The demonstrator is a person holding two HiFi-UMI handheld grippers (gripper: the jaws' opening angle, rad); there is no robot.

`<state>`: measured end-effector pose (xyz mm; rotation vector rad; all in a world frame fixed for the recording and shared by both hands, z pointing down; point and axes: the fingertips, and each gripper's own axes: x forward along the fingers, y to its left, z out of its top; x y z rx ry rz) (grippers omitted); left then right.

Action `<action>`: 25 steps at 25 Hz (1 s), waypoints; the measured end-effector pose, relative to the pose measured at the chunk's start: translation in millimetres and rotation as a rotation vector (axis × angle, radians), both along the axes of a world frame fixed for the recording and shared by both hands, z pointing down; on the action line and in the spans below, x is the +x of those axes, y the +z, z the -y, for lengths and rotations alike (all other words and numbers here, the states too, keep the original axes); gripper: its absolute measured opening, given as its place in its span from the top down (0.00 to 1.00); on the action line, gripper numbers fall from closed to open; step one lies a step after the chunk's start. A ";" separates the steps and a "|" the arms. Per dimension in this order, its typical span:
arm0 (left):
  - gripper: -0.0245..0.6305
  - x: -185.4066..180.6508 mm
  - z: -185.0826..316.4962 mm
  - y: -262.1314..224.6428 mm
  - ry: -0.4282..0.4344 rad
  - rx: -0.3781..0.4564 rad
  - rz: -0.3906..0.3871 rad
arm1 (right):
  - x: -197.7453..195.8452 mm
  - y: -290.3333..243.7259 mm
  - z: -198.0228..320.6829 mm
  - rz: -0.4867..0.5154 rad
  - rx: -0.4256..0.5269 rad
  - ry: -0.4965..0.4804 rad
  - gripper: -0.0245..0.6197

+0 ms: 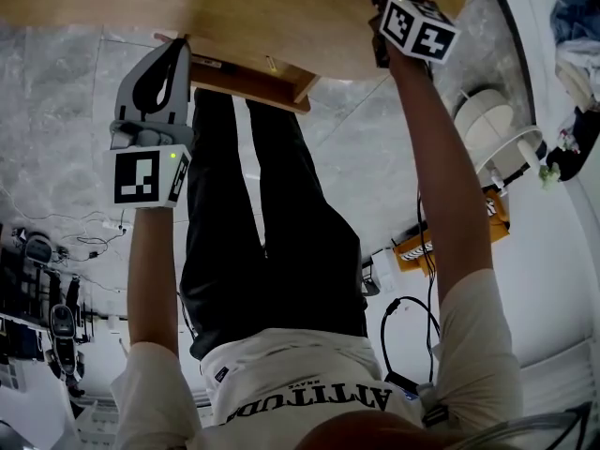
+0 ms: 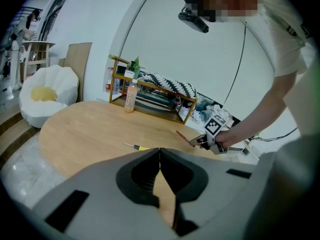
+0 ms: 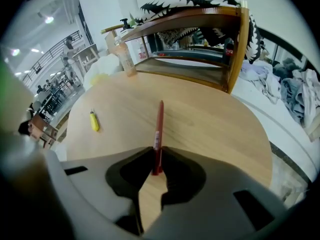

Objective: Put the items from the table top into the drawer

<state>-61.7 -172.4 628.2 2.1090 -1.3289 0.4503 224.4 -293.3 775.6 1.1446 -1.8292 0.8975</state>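
Observation:
A red pen [image 3: 159, 129] sticks forward over the round wooden table [image 3: 210, 129], its near end pinched in my right gripper [image 3: 155, 151]. The left gripper view shows the same pen [image 2: 182, 136] lifted off the top by the right gripper [image 2: 201, 141]. A small yellow screwdriver [image 3: 94, 120] lies on the tabletop, left of the pen. The open wooden drawer [image 1: 253, 78] hangs under the table's near edge. My left gripper [image 1: 176, 50] is at the drawer's left corner, its tips [image 2: 160, 151] touching with nothing seen between them.
A wooden rack [image 3: 200, 49] with striped cloth on top stands at the table's far side, a clear bottle [image 3: 125, 59] beside it. A white round chair [image 2: 47, 94] stands left of the table. Clothes [image 3: 295, 94] lie on the floor at right. The person's legs [image 1: 272, 232] are below the drawer.

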 end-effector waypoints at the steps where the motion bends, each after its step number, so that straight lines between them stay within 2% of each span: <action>1: 0.93 -2.2 -2.3 -0.1 -0.002 0.000 0.001 | -3.4 -1.2 -3.8 0.004 -0.002 -0.004 0.85; 16: 0.93 -32.5 -37.3 -0.7 -0.057 -0.009 0.015 | -78.9 -12.5 -74.0 0.061 -0.025 -0.204 0.85; 25: 0.93 -51.8 -62.4 7.9 -0.099 -0.019 0.019 | -125.9 -11.9 -127.1 0.073 -0.049 -0.392 0.85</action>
